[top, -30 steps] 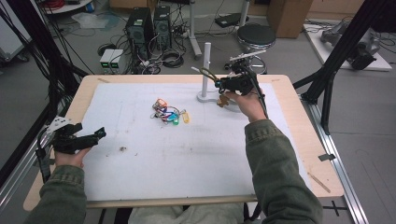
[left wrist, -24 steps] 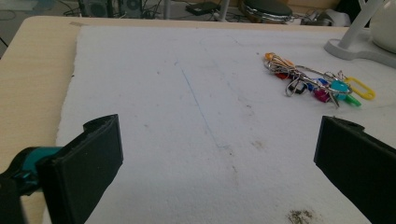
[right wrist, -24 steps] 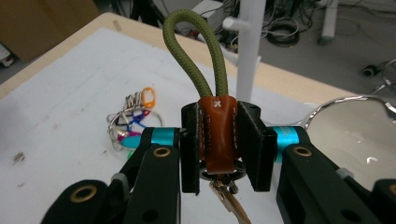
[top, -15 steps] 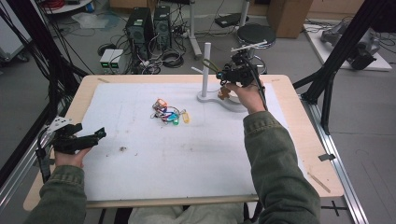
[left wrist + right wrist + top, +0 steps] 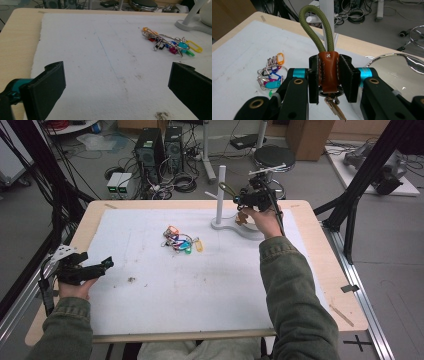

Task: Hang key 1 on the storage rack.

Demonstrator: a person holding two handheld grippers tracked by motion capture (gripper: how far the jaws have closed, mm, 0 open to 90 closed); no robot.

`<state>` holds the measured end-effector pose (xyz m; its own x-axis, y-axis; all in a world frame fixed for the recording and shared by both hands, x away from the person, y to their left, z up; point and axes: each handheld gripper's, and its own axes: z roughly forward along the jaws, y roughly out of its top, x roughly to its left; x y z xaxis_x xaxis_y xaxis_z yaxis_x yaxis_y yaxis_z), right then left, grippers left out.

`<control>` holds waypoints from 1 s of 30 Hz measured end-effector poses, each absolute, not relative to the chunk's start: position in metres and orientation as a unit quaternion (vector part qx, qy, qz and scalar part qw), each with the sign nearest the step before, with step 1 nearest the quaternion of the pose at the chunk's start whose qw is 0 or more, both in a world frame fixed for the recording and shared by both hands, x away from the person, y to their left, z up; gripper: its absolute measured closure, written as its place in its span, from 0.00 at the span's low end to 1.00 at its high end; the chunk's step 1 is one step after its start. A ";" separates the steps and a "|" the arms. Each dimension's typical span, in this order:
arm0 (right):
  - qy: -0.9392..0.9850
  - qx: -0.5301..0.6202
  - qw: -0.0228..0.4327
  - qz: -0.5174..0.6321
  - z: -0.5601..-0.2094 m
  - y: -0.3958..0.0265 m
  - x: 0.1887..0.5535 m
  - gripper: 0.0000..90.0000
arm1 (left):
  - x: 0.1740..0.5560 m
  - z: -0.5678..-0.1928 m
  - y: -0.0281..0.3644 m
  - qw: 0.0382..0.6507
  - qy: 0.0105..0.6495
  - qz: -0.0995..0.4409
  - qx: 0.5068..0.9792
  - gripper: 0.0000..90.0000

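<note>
Right gripper view: right gripper (image 5: 329,77) clamps brown leather key fob (image 5: 327,72), olive cord loop (image 5: 317,27) raised just beside white peg stand (image 5: 220,195), seemingly for hanging. Left gripper (image 5: 100,267) waits well apart from stand, jaws wide, empty. Bunch of coloured key tags (image 5: 179,240) lies near stand base. No containers visible.
</note>
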<state>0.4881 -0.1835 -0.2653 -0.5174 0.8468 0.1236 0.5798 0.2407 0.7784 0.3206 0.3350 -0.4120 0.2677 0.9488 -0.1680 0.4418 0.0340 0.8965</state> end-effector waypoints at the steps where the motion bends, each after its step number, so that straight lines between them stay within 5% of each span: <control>1: 0.771 0.464 0.164 0.404 -0.268 -0.182 0.490 0.79 | 0.321 -0.412 0.335 0.472 0.543 0.268 0.641 0.02; 30: 0.787 0.467 0.144 0.376 -0.299 -0.165 0.517 0.72 | 0.320 -0.412 0.335 0.467 0.546 0.271 0.641 0.02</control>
<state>0.5170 -0.1646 -0.2987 -0.5219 0.8439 0.1244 0.6272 0.2808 0.7264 0.3195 0.3350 -0.4123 0.2584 0.9523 -0.1623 0.4472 0.0310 0.8939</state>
